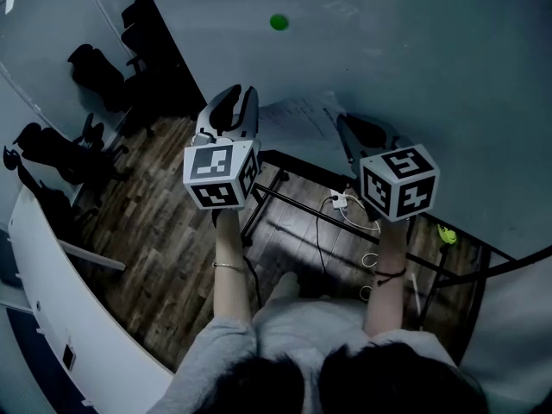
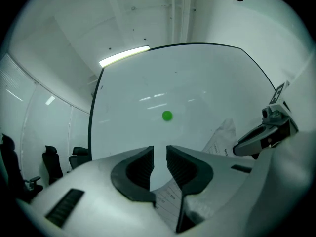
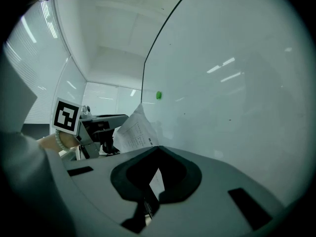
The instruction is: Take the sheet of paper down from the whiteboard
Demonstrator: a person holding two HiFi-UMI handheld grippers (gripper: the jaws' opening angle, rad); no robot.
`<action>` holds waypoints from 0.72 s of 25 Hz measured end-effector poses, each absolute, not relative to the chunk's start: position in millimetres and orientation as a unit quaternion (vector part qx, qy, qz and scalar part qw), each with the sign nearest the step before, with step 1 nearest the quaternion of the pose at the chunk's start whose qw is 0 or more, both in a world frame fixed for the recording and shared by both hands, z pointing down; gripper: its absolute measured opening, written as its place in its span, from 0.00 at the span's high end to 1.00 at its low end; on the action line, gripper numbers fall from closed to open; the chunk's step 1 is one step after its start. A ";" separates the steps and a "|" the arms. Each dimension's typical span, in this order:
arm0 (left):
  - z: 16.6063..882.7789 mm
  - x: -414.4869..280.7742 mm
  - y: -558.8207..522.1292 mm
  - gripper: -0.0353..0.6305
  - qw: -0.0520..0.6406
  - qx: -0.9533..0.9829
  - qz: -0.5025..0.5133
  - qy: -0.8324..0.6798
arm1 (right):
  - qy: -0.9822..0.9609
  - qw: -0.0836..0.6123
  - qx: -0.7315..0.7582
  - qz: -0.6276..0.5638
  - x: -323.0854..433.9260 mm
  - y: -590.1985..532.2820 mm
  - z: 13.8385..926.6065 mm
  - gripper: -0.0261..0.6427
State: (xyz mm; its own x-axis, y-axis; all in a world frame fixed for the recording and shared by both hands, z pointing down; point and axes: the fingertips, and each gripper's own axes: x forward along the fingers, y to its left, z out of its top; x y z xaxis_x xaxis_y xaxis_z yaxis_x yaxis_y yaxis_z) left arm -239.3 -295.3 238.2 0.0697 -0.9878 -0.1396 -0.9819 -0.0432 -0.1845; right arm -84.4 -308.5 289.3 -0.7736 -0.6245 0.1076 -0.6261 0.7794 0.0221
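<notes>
Right gripper view is showing our right tool (image 3: 157,151) clamping shut on the white printed paper sheet (image 3: 136,130), which is curling loose by the glossy whiteboard's (image 3: 237,83) lower edge, well below the round green magnet (image 3: 158,95). Our left tool (image 2: 159,154) is standing half open, gripping nothing. We are judging removal nearly done; the next move is calling for drawing it clear. Black office chairs (image 1: 95,72) are standing on dark plank floor (image 1: 172,231).

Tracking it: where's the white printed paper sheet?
Head view: the white printed paper sheet is at the whiteboard, below the green round magnet, between the left tool and the right tool, which pinches it.
</notes>
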 end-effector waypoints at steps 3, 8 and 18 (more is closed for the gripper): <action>244.0 -242.2 -285.0 0.82 0.107 -0.714 -0.013 0.692 | -0.946 0.054 0.318 0.008 -90.3 -306.4 292.7 0.96; 258.0 -252.1 -267.4 0.88 0.088 -0.701 -0.021 0.707 | -0.957 0.051 0.286 0.008 -102.6 -300.4 297.0 0.96; 285.3 -270.8 -228.2 0.94 0.040 -0.680 -0.019 0.732 | -0.969 0.066 0.238 0.001 -120.9 -286.6 312.4 0.96</action>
